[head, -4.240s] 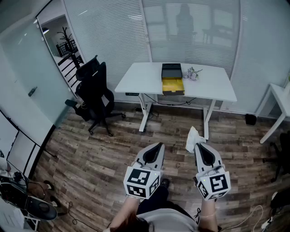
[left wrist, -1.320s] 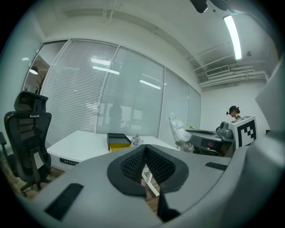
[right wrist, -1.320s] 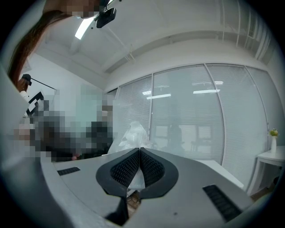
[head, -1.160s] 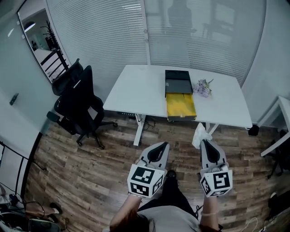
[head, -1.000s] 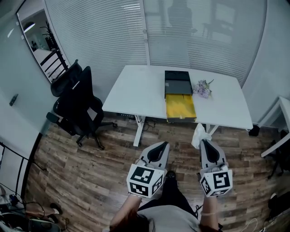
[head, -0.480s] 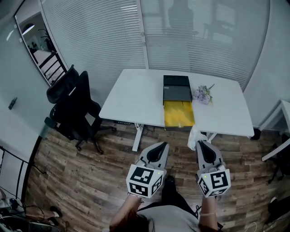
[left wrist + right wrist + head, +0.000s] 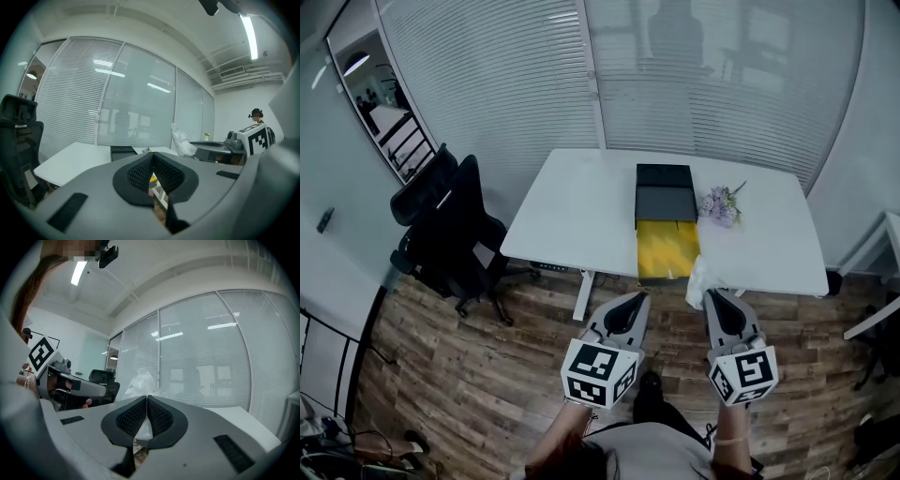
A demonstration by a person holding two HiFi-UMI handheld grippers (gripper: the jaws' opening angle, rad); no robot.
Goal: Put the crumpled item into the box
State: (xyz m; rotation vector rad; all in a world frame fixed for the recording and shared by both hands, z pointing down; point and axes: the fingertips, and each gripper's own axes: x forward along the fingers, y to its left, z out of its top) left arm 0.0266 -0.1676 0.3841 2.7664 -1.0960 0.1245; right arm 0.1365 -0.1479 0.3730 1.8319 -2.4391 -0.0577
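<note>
White crumpled item [image 7: 697,281] clamped in right gripper [image 7: 711,296] fingers | left gripper [image 7: 629,299] fingers together | box [image 7: 665,204] yellow inside

Lower part of the crumpled item [image 7: 697,283] was buried between the right gripper [image 7: 710,297] jaws, its material too blurred to call, the small bunch [image 7: 718,203] beside the box [image 7: 666,248] too small to identify, side table [image 7: 892,230] cut off at the right edge.

My head view looks steeply down behind left claw [image 7: 630,305] and right claw [image 7: 712,300]; both gripper views share the counter [image 7: 581,206] ahead.
</note>
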